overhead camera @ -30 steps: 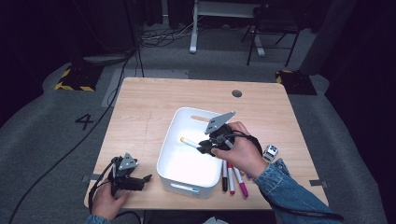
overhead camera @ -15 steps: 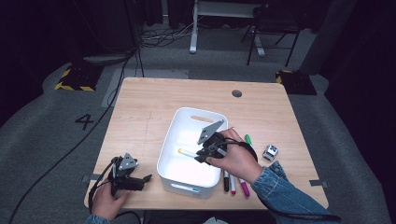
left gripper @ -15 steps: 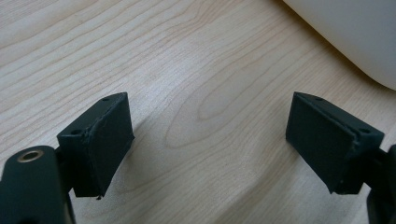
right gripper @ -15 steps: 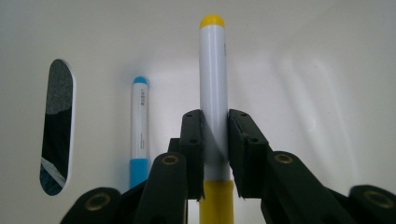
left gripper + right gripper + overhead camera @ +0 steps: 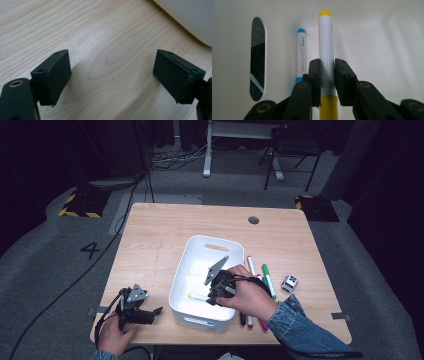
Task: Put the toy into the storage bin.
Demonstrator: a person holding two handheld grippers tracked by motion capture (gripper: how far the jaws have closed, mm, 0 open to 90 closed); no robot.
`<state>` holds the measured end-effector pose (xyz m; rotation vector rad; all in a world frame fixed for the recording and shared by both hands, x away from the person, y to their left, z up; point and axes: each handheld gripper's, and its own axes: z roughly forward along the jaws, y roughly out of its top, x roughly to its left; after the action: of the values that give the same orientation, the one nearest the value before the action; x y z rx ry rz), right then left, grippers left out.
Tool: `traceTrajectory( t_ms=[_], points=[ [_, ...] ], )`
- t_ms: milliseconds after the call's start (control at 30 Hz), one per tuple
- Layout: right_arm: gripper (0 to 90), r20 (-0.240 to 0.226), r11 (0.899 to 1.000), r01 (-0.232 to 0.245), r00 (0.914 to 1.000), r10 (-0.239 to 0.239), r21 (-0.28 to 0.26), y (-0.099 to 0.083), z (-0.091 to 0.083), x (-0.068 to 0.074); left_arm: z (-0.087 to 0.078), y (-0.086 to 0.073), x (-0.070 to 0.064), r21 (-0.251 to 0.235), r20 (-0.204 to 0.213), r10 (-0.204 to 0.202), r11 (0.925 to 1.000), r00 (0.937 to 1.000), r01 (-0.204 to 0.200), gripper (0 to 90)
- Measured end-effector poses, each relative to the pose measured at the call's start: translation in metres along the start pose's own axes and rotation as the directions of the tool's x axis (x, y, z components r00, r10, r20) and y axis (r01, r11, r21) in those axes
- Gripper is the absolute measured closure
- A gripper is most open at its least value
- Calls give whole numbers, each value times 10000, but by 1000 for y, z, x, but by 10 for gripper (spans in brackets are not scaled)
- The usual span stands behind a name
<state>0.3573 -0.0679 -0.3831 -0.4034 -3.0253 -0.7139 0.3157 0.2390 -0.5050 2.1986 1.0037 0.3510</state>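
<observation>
Lowering yellow marker (image 5: 325, 50) into bin (image 5: 186, 270), right gripper (image 5: 216, 296) has dropped from above rim; fingers clamp marker. Blue marker (image 5: 300, 53) lies inside. Left gripper (image 5: 150, 312) idle left of bin, fingers wide. Release likely next.

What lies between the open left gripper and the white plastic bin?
Nothing: in the high view, bare wooden table separates the left gripper from the white plastic bin.

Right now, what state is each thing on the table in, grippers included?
Right gripper: shut on the yellow marker.
Yellow marker: capped, held inside the bin.
Blue marker: capped, lying in the bin.
White bin: upright, open-topped.
Left gripper: open, holding nothing.
Green marker: capped, lying beside the bin.
</observation>
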Motion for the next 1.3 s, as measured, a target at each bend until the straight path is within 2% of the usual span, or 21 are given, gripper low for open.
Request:
traceTrajectory(
  t_ms=[33,100,200,233,267,467,700,833,967,1033,1100,1133,1167,1200,1233,1300],
  points=[
    [705,-32,10000,-47,10000,47,-11,0,0,0,0,0,0,-23,-15,-9,10000,10000,9,151],
    [615,-57,9990,-106,9999,103,-445,0,0,-1,0,0,0,-19,-36,9,10000,10000,-9,151],
    [589,29,9973,-174,9998,176,-714,0,-7,-1,0,0,0,7,-73,64,10000,10000,-64,151],
    [577,96,9948,-1,10000,10,-1022,0,-10,-2,0,0,0,8,-27,32,10000,10000,-32,151],
    [578,144,9914,30,9999,-11,-1308,0,-14,-2,0,0,0,7,-23,28,10000,10000,-28,151],
    [592,539,9765,-157,9982,279,-2148,-6,-43,-5,0,0,0,7,-35,31,10000,10000,-31,151],
    [607,1144,9553,-563,9891,930,-2902,-30,-77,-18,0,0,0,1,-40,23,10000,10000,-23,151],
    [616,1473,9461,-1117,9757,1625,-3039,-51,-93,-29,0,0,1,-2,-37,26,10000,10000,-26,151],
    [622,1847,9353,-1628,9559,2284,-3141,-73,-102,-41,0,1,1,14,-37,28,10000,10000,-28,151],
    [623,2060,9328,-1738,9471,2463,-3158,-83,-103,-49,0,1,1,13,-37,26,10000,10000,-26,151],
    [634,2336,9313,-1976,9328,2746,-3060,-93,-101,-59,0,1,1,14,-38,30,10000,10000,-30,151],
    [637,2364,9311,-2013,9309,2785,-3042,-97,-101,-63,0,1,1,14,-36,28,10000,10000,-28,151],
    [638,2340,9267,-2156,9269,2934,-3079,-100,-100,-66,0,1,1,15,-38,29,10000,10000,-29,151],
    [640,2289,9186,-2439,9188,3215,-3111,-104,-99,-70,0,1,1,15,-37,28,10000,10000,-28,151],
    [640,2405,9224,-2384,9177,3164,-3038,-108,-98,-74,0,1,1,13,-38,28,10000,10000,-28,150],
    [641,2429,9169,-2582,9097,3368,-3044,-113,-96,-79,0,1,1,12,-40,26,10000,10000,-26,150]
  ],
)
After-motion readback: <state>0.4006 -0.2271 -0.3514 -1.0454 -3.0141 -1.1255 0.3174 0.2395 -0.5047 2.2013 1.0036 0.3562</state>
